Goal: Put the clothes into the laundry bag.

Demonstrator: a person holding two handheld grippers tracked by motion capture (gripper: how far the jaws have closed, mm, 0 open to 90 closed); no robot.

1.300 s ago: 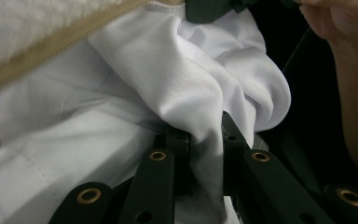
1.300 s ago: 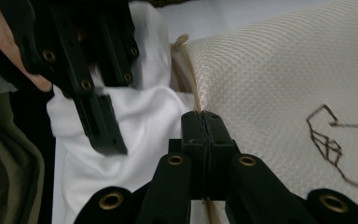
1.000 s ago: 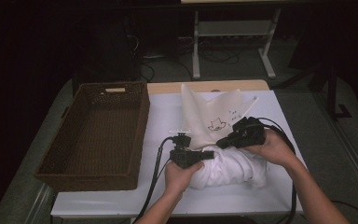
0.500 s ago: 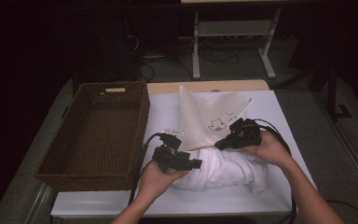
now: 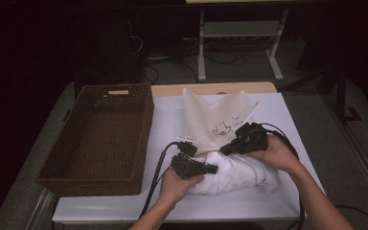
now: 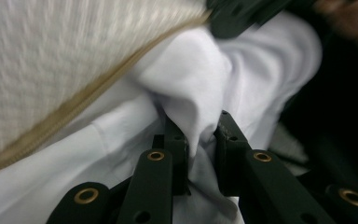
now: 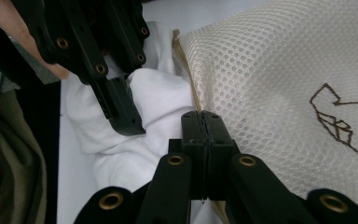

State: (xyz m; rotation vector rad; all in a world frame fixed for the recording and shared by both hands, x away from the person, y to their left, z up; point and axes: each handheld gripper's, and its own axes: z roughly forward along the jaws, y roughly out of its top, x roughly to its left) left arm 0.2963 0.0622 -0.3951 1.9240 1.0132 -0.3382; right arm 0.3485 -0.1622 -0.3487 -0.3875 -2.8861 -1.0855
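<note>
One white garment [image 5: 235, 172] lies bunched, creased, under mesh bag [image 5: 215, 120].

A crumpled white cloth garment [image 5: 239, 175] lies near the surface's front edge, partly tucked into the cream mesh bag [image 5: 215, 120] behind it.

A dim lab or recording room, by the look of it. A white-topped work table [image 5: 278, 115] stands on a grey floor, with a dark woven wicker basket [image 5: 100, 139] on it. Behind stand a white metal-framed stand [image 5: 239, 45] and loose black cables [image 5: 220, 60] on the floor, the rest in darkness.
</note>
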